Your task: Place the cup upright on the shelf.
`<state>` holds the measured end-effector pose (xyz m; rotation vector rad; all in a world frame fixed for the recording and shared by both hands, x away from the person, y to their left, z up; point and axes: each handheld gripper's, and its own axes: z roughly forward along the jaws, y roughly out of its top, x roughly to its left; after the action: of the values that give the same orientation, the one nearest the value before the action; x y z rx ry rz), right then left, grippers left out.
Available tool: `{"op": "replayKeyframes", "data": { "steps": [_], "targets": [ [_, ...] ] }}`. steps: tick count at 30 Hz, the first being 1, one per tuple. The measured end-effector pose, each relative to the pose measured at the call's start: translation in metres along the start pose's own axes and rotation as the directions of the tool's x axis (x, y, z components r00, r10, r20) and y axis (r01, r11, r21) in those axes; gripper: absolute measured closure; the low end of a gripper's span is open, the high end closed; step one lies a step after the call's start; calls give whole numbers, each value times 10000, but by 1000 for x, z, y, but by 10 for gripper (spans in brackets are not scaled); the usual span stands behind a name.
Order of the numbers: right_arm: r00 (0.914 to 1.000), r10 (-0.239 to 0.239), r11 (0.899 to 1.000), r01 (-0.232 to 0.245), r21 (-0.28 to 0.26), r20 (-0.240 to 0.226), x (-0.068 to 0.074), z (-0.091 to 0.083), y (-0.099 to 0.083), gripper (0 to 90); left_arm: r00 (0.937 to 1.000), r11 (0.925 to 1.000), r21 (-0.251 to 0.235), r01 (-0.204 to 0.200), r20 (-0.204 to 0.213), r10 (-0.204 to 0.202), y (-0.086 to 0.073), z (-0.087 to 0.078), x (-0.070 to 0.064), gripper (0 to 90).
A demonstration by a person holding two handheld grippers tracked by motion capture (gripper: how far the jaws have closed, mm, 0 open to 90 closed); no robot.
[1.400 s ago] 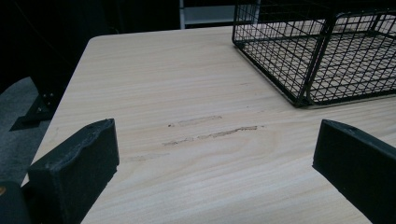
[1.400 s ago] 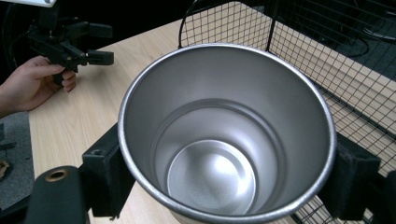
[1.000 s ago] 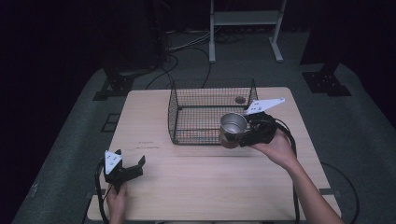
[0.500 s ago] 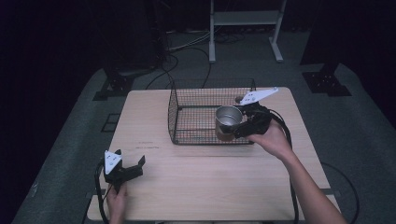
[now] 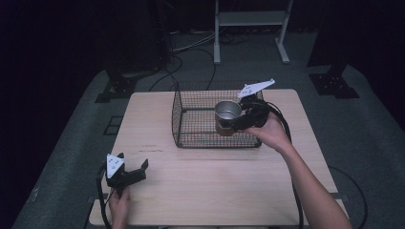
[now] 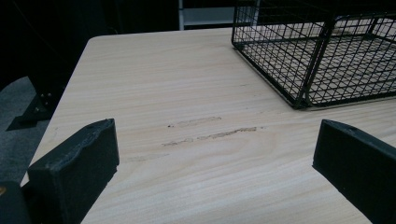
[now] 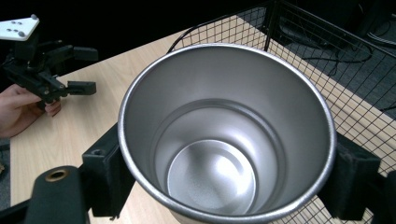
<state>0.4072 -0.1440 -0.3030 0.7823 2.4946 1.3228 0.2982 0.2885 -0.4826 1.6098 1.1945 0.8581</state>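
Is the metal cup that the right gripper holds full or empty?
Empty. The right gripper view looks straight into the metal cup, and its bare shiny bottom shows, with nothing inside.

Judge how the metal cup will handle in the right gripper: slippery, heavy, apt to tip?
The cup looks empty and thin-walled, so probably light. Its polished steel may slip between the right gripper jaws. Rigid and round, it could roll if it tips inside the basket.

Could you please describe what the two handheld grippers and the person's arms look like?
Both the left gripper and the right gripper are black with blocky jaws, each topped by a pale three-cornered plate with dark dots and trailing a black cable. The forearms are bare, with no sleeves in view.
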Motion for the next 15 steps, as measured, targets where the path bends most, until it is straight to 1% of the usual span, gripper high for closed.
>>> {"op": "replayKeyframes", "data": {
  "steps": [6,7,9,10,12,15],
  "targets": [
    [10000,55,9999,-56,162,61,-4,8,5,181,10000,10000,-11,10,-1,-10,0,0,0,0],
    [9999,22,9998,-24,212,108,-7,11,8,181,10000,10000,-11,14,-4,-14,0,0,0,0],
    [9999,49,9998,-50,166,108,-8,13,9,181,10000,10000,-12,22,2,-22,0,0,0,0],
    [9999,140,9997,-142,221,92,-10,16,12,181,10000,10000,-15,26,6,-26,0,0,0,0],
    [9999,52,9997,-55,235,158,-12,20,14,181,10000,10000,-16,25,5,-25,0,0,0,0],
    [9998,66,9996,-71,281,172,-15,26,20,181,10000,10000,29,-6,12,6,0,0,1,0]
  ]
}}
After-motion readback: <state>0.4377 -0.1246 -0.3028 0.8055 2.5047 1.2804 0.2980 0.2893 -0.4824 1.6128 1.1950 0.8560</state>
